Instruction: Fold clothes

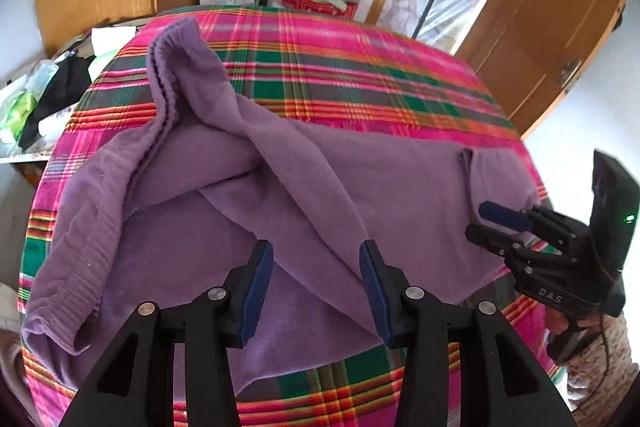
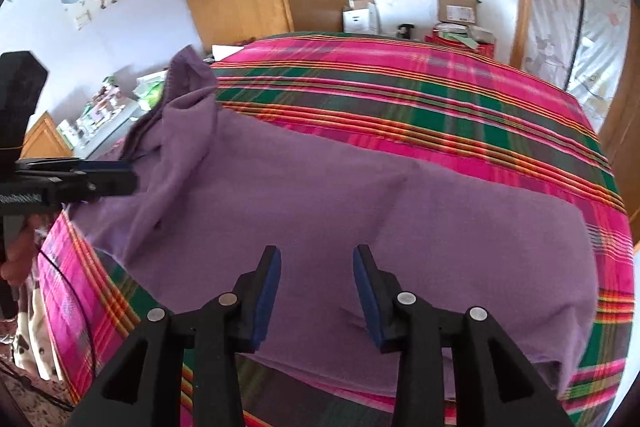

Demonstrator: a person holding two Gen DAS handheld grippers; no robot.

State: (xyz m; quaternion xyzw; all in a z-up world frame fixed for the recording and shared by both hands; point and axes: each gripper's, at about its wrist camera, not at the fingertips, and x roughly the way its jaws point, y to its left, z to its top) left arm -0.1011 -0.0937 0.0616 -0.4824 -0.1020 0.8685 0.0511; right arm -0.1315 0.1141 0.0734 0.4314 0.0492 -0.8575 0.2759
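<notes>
Lying across the near part of a plaid cover (image 1: 360, 75), a purple garment (image 1: 312, 179) is seen half spread: smoothed flat toward the right, rumpled toward the left, where one ribbed end (image 1: 172, 39) is thrown up and back and a thick fold runs diagonally over the body. The left gripper (image 1: 316, 283) is held above the near hem with its jaws apart and nothing between the pads. The right gripper (image 2: 316, 287) is likewise poised over the flat part, jaws parted and empty; no cloth is pinched by either.

The fabric is judged soft, light and limp, fleece-like, with enough nap that little slipping is expected. No shape will be kept once it is lifted, and layers may be dragged along together. A hold is best taken at an edge or corner, on a single layer where possible: the ribbed end on the left, and the near hem on the right, so that the crumpled side can be drawn out flat before any fold is made.
</notes>
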